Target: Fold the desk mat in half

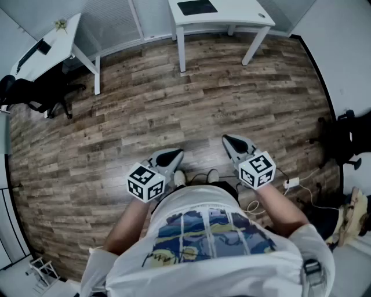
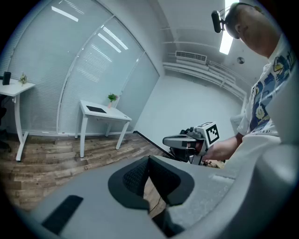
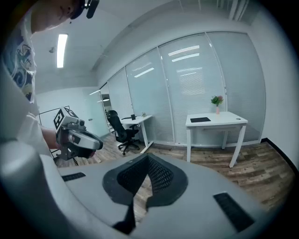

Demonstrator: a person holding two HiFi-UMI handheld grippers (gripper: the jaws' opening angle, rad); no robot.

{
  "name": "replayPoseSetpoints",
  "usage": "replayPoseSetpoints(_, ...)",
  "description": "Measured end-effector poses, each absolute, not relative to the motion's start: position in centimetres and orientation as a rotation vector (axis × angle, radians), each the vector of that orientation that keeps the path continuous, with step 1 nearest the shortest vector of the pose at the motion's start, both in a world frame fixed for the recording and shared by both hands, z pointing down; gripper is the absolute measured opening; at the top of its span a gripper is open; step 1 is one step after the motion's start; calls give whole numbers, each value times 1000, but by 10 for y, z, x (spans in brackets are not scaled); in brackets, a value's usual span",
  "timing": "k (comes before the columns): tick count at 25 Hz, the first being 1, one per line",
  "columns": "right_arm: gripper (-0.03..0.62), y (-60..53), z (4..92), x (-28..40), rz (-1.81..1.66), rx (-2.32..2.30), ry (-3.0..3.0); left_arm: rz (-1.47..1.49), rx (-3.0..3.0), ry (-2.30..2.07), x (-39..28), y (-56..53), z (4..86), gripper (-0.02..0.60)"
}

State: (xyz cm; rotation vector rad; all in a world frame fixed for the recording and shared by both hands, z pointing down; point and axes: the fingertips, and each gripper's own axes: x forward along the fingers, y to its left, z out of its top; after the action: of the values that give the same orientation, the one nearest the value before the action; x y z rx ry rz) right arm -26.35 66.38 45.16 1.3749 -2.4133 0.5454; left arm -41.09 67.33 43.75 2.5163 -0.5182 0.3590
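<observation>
While the desk mat [image 1: 197, 7] lies well apart, approach: probably walking to its table [image 1: 243, 14] first.
Left hand-held gripper [image 1: 177, 154]: closed, empty.
Right hand-held gripper [image 1: 229, 140]: closed, empty.

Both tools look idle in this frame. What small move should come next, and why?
Probably a step forward toward the white desk. The dark desk mat lies flat on it, across a stretch of wooden floor and out of reach. The left tool and right tool are both shut and empty, held near the person's waist.
</observation>
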Motion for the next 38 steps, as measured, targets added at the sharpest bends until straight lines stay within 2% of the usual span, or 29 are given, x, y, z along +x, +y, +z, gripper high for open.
replayPoseSetpoints(7,-3,642,450,-312,502,1381,-2430,373,2542,-498,-444,645,449,3)
replayPoseSetpoints(14,0,605,455,-282,537,1401,-2428,355,2537,-494,-415,603,452,3)
replayPoseSetpoints(16,0,581,456,-264,529,1399,-2443,367,2537,-502,-395,581,456,3)
replayPoseSetpoints(24,74,469,451,-143,463,1375,-2463,352,2485,-616,-271,465,451,3)
replayPoseSetpoints(31,83,378,443,-37,396,1360,-2511,343,2512,-728,-165,367,436,6)
replayPoseSetpoints(38,92,318,450,8,449,1355,-2523,329,2441,-791,-127,290,445,56)
